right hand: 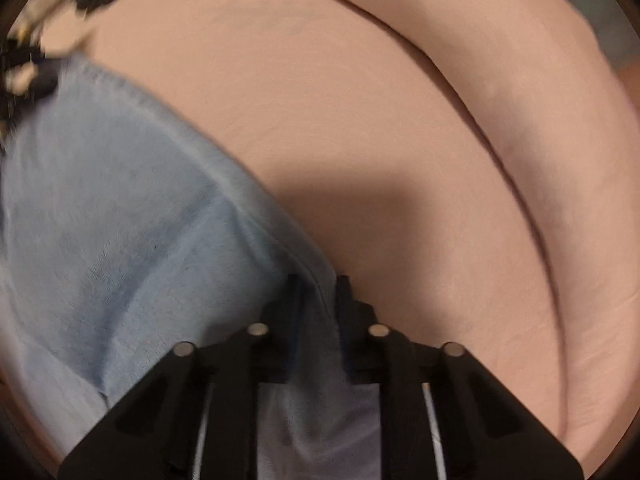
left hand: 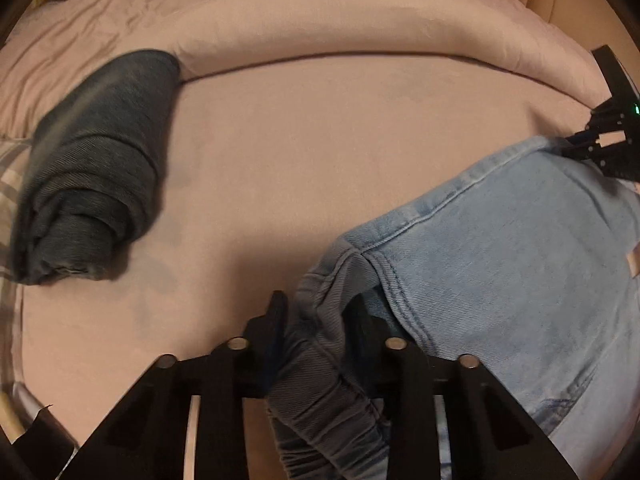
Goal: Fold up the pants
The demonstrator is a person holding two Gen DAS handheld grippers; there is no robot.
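Light blue jeans (left hand: pixel 500 248) are held up over a pink bed sheet (left hand: pixel 300 160). My left gripper (left hand: pixel 320 308) is shut on a bunched edge of the jeans. My right gripper (right hand: pixel 318 292) is shut on another edge of the same jeans (right hand: pixel 120 220); it also shows in the left wrist view (left hand: pixel 600 148) at the far right. The left gripper shows blurred in the right wrist view (right hand: pixel 24 76) at the upper left. The cloth spans between the two grippers.
A folded dark grey pair of pants (left hand: pixel 92 172) lies on the bed at the left. A rolled pink duvet (left hand: pixel 340 28) runs along the back. A plaid cloth (left hand: pixel 10 176) shows at the far left edge.
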